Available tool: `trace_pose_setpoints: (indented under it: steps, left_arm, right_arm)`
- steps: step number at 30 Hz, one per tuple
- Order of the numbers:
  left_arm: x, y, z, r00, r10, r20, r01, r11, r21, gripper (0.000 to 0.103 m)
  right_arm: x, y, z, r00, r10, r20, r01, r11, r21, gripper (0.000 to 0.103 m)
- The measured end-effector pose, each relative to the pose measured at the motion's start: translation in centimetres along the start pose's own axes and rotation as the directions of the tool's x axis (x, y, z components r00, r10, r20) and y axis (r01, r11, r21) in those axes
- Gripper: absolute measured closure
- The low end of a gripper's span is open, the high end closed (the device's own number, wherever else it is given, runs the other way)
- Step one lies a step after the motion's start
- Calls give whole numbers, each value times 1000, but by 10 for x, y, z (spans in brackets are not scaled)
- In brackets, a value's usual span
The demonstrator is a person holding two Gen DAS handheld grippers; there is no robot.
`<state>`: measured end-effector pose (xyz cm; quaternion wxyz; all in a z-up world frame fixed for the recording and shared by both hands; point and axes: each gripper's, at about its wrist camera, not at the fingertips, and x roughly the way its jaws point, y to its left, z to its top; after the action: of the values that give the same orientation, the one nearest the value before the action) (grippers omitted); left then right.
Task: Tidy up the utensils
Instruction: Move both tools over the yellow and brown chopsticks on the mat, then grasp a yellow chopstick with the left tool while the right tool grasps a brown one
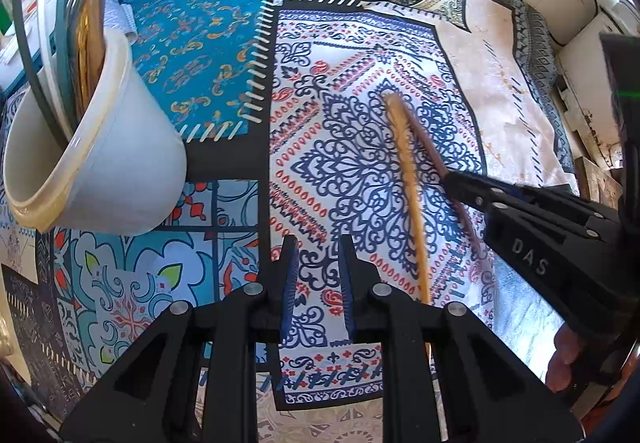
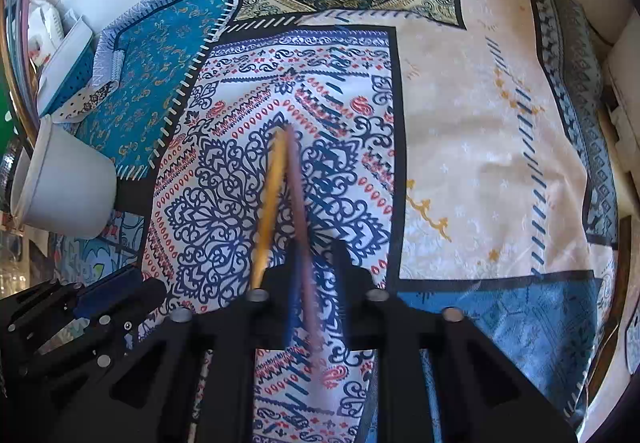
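Note:
Two chopsticks lie on the patterned cloth, tips touching: a yellow one and a brown one. My right gripper reaches over them, and its fingers straddle the brown chopstick, with the yellow one just left of its left finger. Whether it grips is blurred. In the left wrist view the right gripper comes in from the right at the brown stick. My left gripper is open and empty, hovering near the yellow stick's lower end. A white cup at left holds golden utensils.
The white cup also shows at the left edge of the right wrist view, with a blue perforated basket behind it. The patchwork tablecloth covers the table. A white wall runs along the back.

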<state>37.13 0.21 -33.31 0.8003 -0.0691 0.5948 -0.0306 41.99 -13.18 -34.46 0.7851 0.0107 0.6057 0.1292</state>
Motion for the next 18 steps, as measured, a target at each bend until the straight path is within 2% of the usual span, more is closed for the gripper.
trace_pose_setpoints:
  steps: [5,11,18]
  left_arm:
    - [1,-9,3,1000,-18,-2,18,999,36,86]
    - [4,-10,9,999,-42,-7,42,999,14,86]
    - [5,-7,7,999,-33,-17,33,999,16,86]
  right_arm:
    - [-5,-13,-4,999,34,-13,-34,999,1,95]
    - [-8,-9,1,1000,-20,-6,19,999,-51,94]
    - [1,-1,17,998,-60,-21,57,991,-120,89]
